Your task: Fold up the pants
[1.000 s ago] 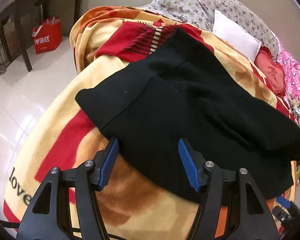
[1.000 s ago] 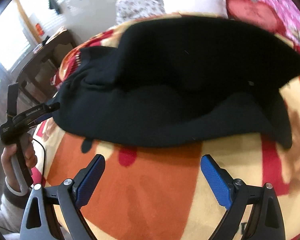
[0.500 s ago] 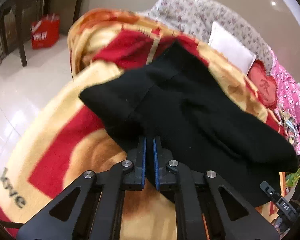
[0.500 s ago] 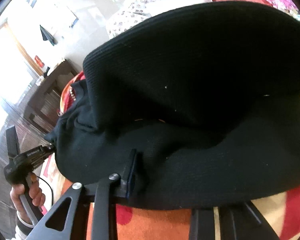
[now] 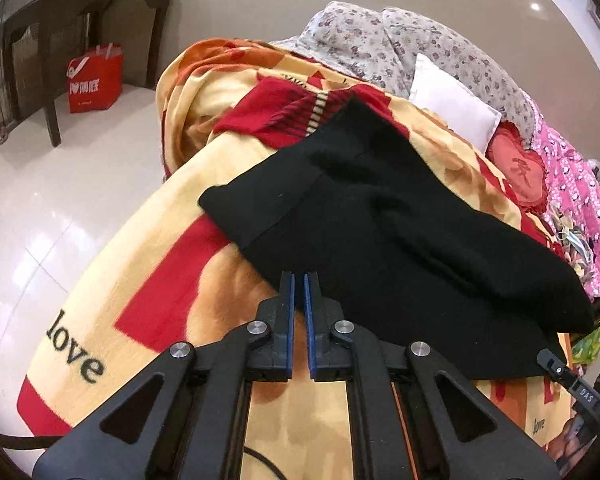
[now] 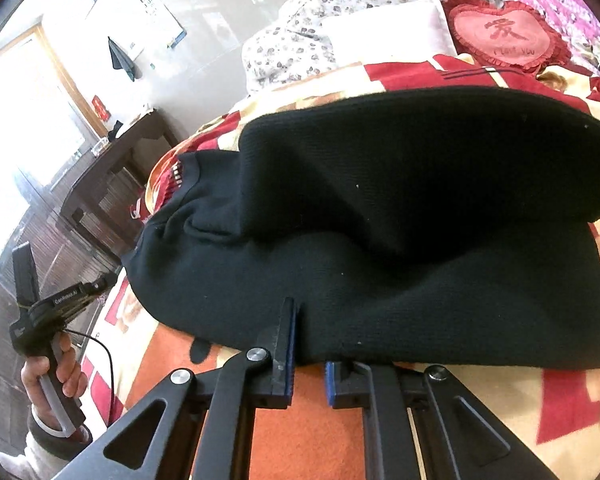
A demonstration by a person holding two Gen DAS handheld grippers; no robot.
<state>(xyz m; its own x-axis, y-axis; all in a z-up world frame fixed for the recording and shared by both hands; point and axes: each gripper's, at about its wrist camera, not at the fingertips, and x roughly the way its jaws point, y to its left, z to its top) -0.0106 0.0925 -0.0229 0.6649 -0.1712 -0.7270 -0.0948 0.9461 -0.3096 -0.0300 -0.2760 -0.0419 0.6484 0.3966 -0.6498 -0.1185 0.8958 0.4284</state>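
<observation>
The left gripper [image 5: 299, 280] has its blue pads pressed nearly together at the near edge of the black pants [image 5: 380, 216]. Whether any cloth is caught between them cannot be told from its own view, since a thin gap shows between the pads and the fabric edge sits just at their tips. The right gripper [image 6: 300, 312] has just been closing: its left finger [image 6: 285, 340] stands against the pants' near hem while the other finger disappears under the black cloth, so it reads as pinching that hem.

The pants lie across the middle of the orange-and-red blanket [image 5: 148, 264], already doubled once, with an upper layer draped over the lower. Beyond the pants sit a white pillow [image 5: 452, 100] and a heart-shaped red cushion [image 6: 504, 36]. To the pants' left, seen from the right wrist, a hand [image 6: 56, 368] holds the left tool's handle.

To make the coming fold clean, I judge both grips should catch the full thickness of the hem (a single layer would let the lower one slide away). They should then rise evenly together and carry the edge straight toward the far side, keeping the cloth taut between them.
</observation>
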